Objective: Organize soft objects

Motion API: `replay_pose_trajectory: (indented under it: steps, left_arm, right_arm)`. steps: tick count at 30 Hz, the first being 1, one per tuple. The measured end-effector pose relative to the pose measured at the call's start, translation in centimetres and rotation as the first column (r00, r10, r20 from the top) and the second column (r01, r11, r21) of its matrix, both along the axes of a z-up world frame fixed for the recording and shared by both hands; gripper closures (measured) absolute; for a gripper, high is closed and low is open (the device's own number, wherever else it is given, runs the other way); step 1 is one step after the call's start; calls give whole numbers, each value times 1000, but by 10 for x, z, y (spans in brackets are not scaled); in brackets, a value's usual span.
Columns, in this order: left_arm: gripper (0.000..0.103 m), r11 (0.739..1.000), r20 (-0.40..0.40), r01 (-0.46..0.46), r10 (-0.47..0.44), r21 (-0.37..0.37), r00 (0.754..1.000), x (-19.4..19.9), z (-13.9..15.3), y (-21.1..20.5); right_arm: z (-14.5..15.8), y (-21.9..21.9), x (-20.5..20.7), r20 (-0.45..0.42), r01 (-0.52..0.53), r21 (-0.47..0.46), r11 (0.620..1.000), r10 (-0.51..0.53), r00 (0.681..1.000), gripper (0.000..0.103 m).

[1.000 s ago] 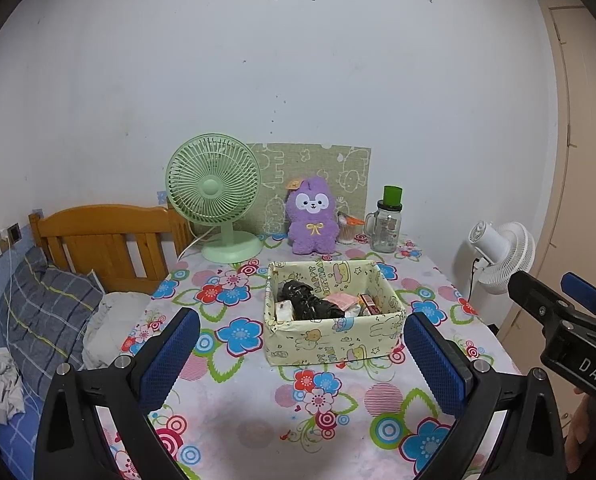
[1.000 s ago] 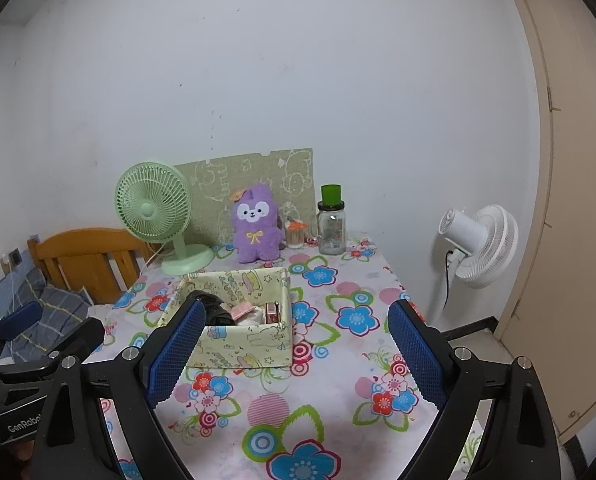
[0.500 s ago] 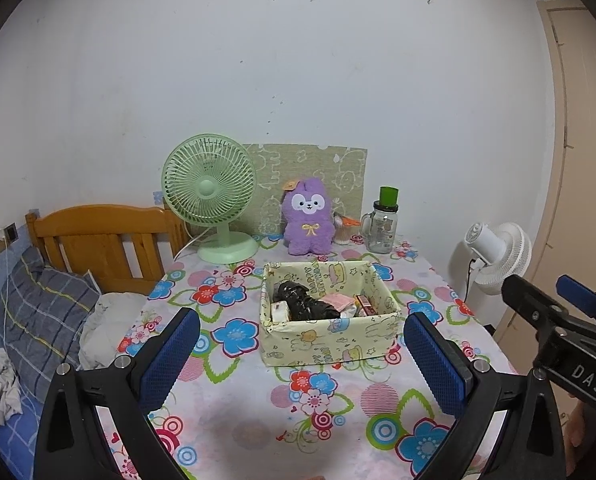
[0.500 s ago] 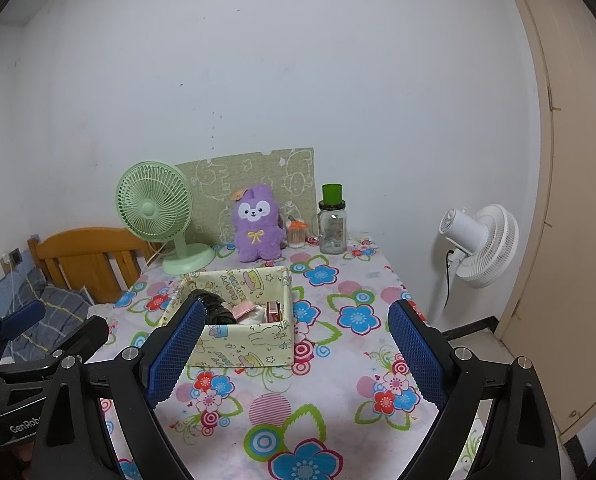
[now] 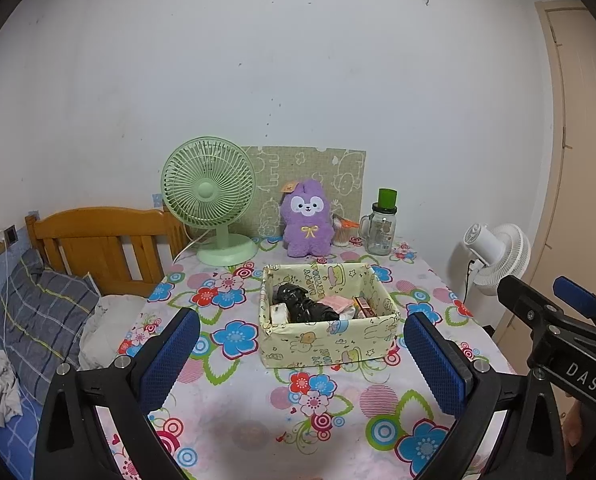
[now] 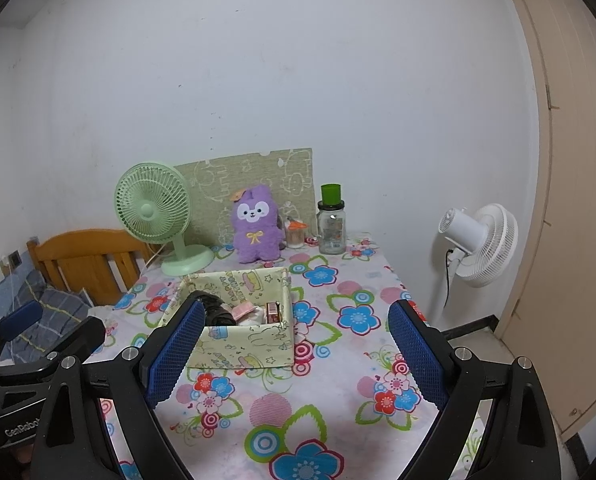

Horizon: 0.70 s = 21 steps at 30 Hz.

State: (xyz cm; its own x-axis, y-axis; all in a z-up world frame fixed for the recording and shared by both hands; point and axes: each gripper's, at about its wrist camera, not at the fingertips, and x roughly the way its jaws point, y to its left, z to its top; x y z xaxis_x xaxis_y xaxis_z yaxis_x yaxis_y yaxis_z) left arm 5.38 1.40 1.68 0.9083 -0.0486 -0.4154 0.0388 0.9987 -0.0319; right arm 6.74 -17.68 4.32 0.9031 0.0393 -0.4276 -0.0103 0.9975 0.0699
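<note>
A pale yellow fabric box (image 5: 329, 338) (image 6: 250, 344) sits mid-table, holding a black soft item (image 5: 301, 308), a pink item (image 5: 335, 302) and small packets. A purple plush toy (image 5: 307, 220) (image 6: 256, 226) stands upright at the back by the wall. My left gripper (image 5: 299, 364) is open and empty, held above the table's near side, in front of the box. My right gripper (image 6: 292, 354) is open and empty, to the right of the left one; its left pad hides part of the box.
A green desk fan (image 5: 212, 204) stands back left, a glass jar with green lid (image 5: 381, 226) back right, a patterned board (image 5: 317, 176) against the wall. A wooden bed headboard (image 5: 98, 244) and pillows lie left; a white floor fan (image 5: 493, 256) stands right.
Both grippers have drawn back slightly from the table, so the box and plush look a little farther away. Both stay open and nothing on the table has moved.
</note>
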Motion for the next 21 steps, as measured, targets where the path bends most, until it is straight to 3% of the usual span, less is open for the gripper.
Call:
replay_pose_trajectory:
  steps: [21]
  left_arm:
    - [0,1000,-8,0,0,3,1000,4,-1,1]
  right_arm:
    - [4,2,0,-1,-7,-7,1000,7,1000,8]
